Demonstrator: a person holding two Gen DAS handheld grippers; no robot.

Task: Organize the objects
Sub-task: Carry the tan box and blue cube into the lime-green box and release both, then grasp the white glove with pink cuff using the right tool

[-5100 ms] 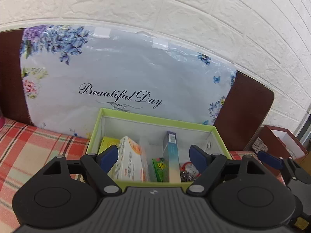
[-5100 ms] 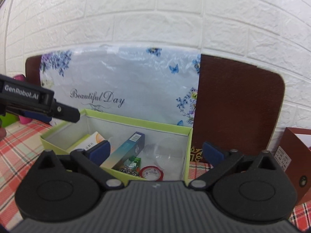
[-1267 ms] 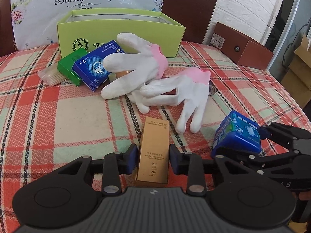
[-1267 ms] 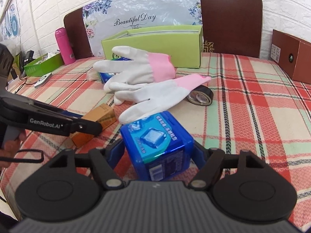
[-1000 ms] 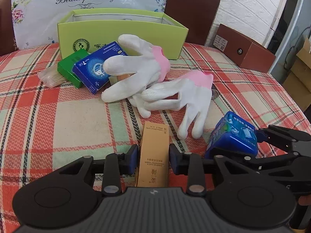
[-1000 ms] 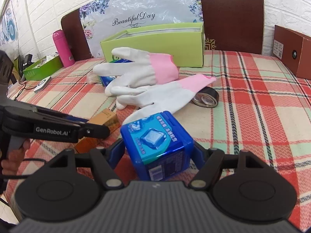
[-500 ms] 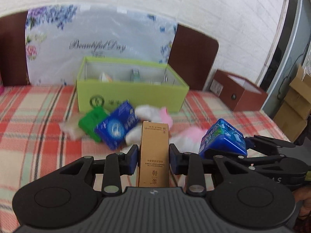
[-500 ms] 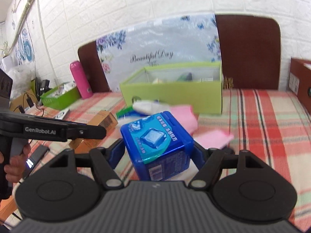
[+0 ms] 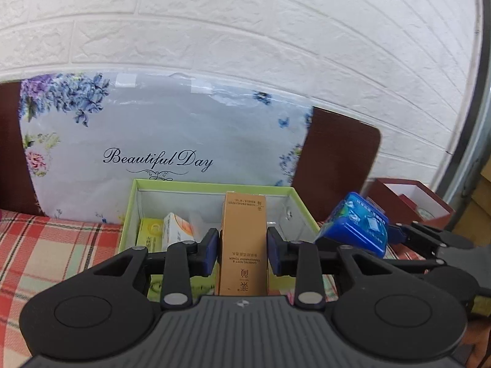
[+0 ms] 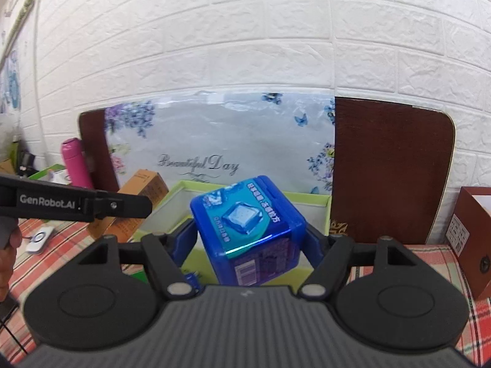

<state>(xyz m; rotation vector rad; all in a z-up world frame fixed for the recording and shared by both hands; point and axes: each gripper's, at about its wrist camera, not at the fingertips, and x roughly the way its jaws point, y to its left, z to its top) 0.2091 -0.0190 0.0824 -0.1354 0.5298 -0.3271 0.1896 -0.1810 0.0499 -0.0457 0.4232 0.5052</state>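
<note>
My left gripper (image 9: 242, 250) is shut on a tall tan carton (image 9: 243, 242) and holds it upright over the front of the open green box (image 9: 211, 185). The carton also shows in the right wrist view (image 10: 144, 194). My right gripper (image 10: 250, 237) is shut on a blue cube-shaped box (image 10: 248, 224), raised in front of the green box (image 10: 310, 197). In the left wrist view the blue box (image 9: 356, 224) hangs just right of the green box. Inside the green box lie a yellow pack (image 9: 150, 234) and a white and orange pack (image 9: 178, 230).
A floral "Beautiful Day" board (image 9: 159, 141) leans on a brown chair back (image 9: 340, 159) behind the green box. A dark red open box (image 9: 411, 197) stands at the right. A pink bottle (image 10: 73, 162) stands far left. The table has a red plaid cloth (image 9: 55, 245).
Both grippers have lifted their boxes from the table and moved forward to the green box. The gloves and other loose items have dropped out of view.
</note>
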